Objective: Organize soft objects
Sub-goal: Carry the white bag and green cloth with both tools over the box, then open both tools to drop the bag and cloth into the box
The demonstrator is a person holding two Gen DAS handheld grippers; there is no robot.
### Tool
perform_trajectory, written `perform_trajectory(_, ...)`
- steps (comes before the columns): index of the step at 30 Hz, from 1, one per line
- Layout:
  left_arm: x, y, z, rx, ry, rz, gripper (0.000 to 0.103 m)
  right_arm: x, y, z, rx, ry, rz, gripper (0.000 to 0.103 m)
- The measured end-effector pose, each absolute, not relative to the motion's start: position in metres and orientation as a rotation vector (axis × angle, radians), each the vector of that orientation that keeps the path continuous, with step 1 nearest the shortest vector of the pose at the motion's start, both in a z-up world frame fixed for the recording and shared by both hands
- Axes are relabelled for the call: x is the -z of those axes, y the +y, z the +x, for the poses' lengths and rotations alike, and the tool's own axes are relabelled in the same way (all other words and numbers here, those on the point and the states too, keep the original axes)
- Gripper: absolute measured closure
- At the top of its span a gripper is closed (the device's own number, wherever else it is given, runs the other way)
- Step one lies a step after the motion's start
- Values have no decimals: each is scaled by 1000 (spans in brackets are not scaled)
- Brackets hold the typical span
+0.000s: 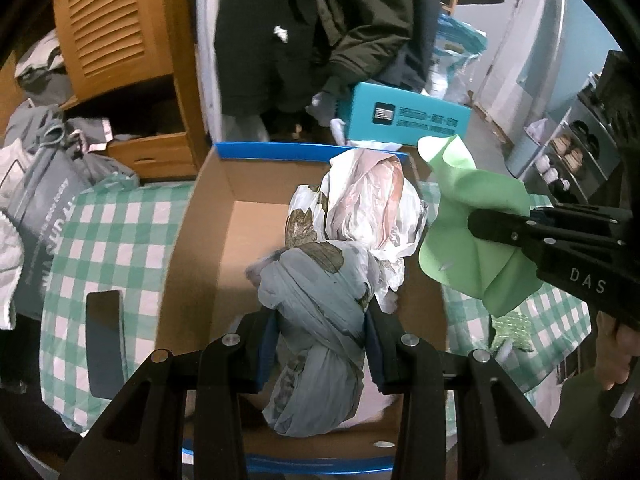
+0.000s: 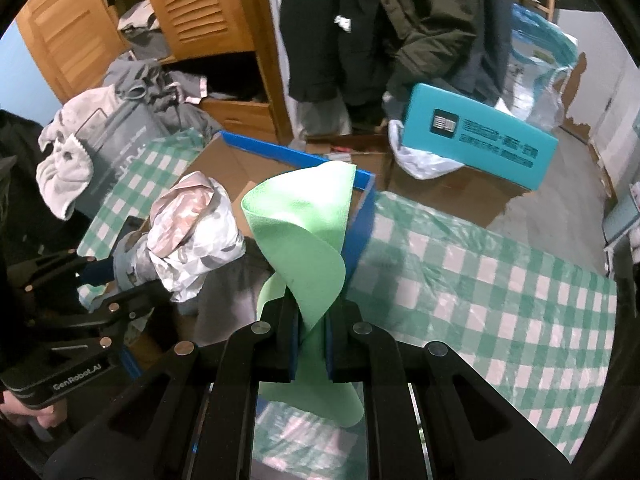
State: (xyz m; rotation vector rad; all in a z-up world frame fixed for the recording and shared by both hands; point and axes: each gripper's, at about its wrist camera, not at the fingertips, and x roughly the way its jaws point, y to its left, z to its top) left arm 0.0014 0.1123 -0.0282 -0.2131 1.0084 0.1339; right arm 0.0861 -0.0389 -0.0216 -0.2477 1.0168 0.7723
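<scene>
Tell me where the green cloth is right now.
The green cloth is pinched in the right gripper, held up beside the blue-edged cardboard box, to the right of the knotted fabric bundle in the left gripper.

A cluttered home bedroom: louvred wooden wardrobe (image 2: 192,8), hanging coats (image 2: 400,28), strewn clothes (image 2: 156,80).

1. Left wrist view looks steeply down, close over the cardboard box (image 1: 208,216).
2. Right wrist view looks down from the box's right – both share the checked cloth (image 2: 460,272).
</scene>
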Motion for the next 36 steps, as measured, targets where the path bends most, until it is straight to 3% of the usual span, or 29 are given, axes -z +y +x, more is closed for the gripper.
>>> perform_trajectory(22,56,157,-7,-227,1072,-265,63,55,33,78,-840,1114,-315,94)
perform_trajectory(25,61,159,-6,-242,1090,-267,56,61,38,79,-843,1130,-322,93)
perform_trajectory(27,63,160,-5,-248,1100,-272,49,63,38,80,-841,1134,-324,87)
perform_trajectory(31,59,162,-7,-274,1086,-275,31,61,36,82,-841,1136,-314,65)
perform_trajectory(36,53,163,-9,-280,1067,-289,31,53,32,82,-839,1117,-300,59)
